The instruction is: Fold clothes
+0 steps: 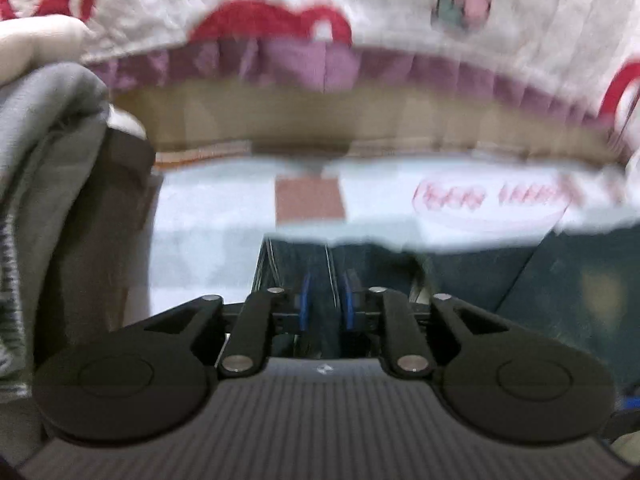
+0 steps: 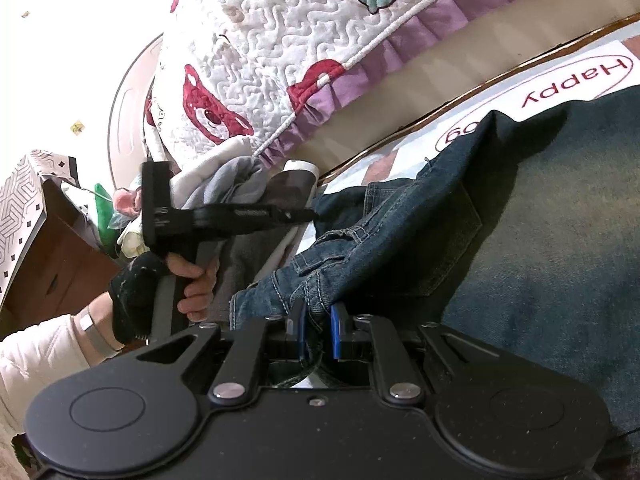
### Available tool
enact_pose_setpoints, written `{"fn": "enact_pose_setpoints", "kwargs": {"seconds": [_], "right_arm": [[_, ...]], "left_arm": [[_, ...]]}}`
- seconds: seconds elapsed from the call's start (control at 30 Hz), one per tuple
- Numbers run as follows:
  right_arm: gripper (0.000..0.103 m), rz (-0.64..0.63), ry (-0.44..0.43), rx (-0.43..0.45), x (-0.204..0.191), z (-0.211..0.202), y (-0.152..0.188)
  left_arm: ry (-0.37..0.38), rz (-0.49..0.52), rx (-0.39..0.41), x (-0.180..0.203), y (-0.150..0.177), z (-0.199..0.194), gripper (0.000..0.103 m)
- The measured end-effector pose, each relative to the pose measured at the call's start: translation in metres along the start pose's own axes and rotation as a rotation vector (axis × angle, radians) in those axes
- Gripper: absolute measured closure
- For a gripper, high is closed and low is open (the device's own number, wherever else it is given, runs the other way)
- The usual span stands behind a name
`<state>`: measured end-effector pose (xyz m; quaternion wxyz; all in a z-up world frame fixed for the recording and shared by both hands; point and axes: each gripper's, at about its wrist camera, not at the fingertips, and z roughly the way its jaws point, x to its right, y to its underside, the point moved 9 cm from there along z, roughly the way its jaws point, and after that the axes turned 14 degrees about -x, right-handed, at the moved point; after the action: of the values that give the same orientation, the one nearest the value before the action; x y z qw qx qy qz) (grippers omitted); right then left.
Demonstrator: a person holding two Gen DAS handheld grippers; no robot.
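A pair of dark blue jeans point(image 2: 540, 216) lies on a pale printed sheet point(image 2: 532, 84). My right gripper point(image 2: 318, 330) is shut on the jeans' waistband, denim bunched between the blue pads point(image 2: 337, 332). My left gripper point(image 1: 325, 300) is shut on another edge of the jeans point(image 1: 320, 280); the left wrist view is blurred. In the right wrist view the left gripper point(image 2: 310, 214) is seen from the side, held by a gloved hand point(image 2: 176, 280), its tip at the far corner of the jeans.
A white quilt with red bears and a purple frill point(image 2: 288, 48) hangs over the far edge. Grey and white garments point(image 2: 236, 184) are piled at the left, also in the left wrist view point(image 1: 44, 152). A patterned box point(image 2: 28, 208) stands far left.
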<state>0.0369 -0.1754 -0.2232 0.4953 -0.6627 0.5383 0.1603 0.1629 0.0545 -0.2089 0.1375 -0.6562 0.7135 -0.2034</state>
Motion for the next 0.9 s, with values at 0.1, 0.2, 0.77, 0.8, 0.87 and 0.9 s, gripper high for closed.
{"fn": "enact_pose_setpoints", "kwargs": {"seconds": [0.1, 0.2, 0.77, 0.8, 0.87, 0.9], "right_arm": [[0.088, 0.002, -0.003, -0.001, 0.001, 0.000, 0.000], [0.088, 0.010, -0.009, -0.004, 0.002, 0.000, 0.000], [0.087, 0.072, -0.038, -0.019, 0.012, 0.002, 0.002], [0.087, 0.074, -0.039, -0.019, 0.012, 0.003, 0.002], [0.087, 0.082, -0.041, -0.023, 0.013, 0.003, 0.002], [0.086, 0.087, -0.043, -0.024, 0.014, 0.004, 0.001]], "left_arm": [[0.019, -0.097, -0.009, -0.017, 0.002, -0.001, 0.061], [0.040, -0.124, -0.059, -0.023, 0.010, 0.014, 0.071], [0.294, -0.289, -0.101, -0.034, 0.028, 0.035, 0.081], [0.320, -0.310, -0.094, -0.035, 0.028, 0.033, 0.081], [0.358, -0.307, -0.088, -0.031, 0.028, 0.032, 0.083], [0.349, -0.300, -0.096, -0.030, 0.028, 0.035, 0.083]]}}
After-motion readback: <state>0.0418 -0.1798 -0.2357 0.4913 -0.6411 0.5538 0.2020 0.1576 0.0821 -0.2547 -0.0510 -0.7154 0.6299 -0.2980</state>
